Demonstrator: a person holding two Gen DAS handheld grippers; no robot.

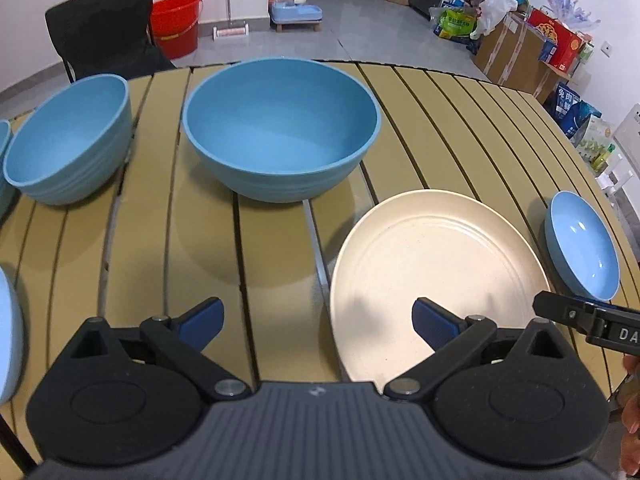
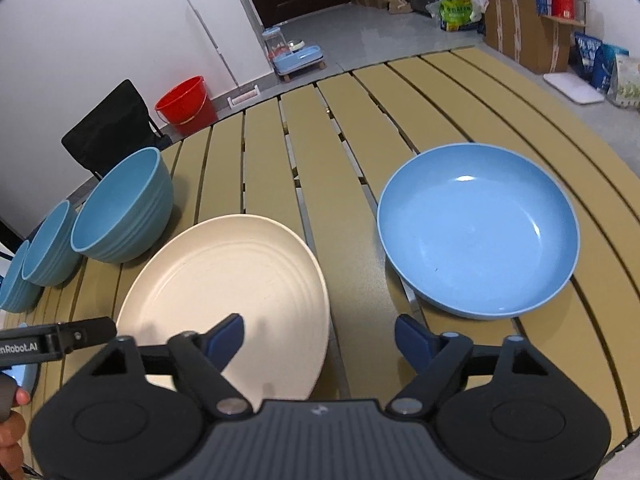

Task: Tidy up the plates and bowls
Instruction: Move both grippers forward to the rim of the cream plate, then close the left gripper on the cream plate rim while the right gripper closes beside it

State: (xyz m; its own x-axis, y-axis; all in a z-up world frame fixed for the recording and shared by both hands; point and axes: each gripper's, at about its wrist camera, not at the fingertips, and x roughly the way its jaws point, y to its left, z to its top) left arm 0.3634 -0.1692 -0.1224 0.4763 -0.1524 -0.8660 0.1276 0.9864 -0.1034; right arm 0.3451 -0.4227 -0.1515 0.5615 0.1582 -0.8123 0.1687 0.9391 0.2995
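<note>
A cream plate [image 1: 436,276] lies on the slatted table, with a shallow blue plate [image 1: 582,248] to its right. A large blue bowl [image 1: 280,128] stands behind, a smaller blue bowl [image 1: 68,140] to its left. My left gripper [image 1: 318,322] is open and empty, its right finger over the cream plate's near edge. In the right wrist view my right gripper [image 2: 319,338] is open and empty, between the cream plate [image 2: 228,280] and the blue plate [image 2: 478,232]. Three blue bowls [image 2: 124,208] line the left side.
The tan slatted table [image 2: 360,120] reaches to its far curved edge. A black chair [image 1: 100,24] and red bucket [image 1: 176,24] stand behind it. Boxes and bags [image 1: 520,36] line the right wall. Another blue rim [image 1: 8,320] shows at the left edge.
</note>
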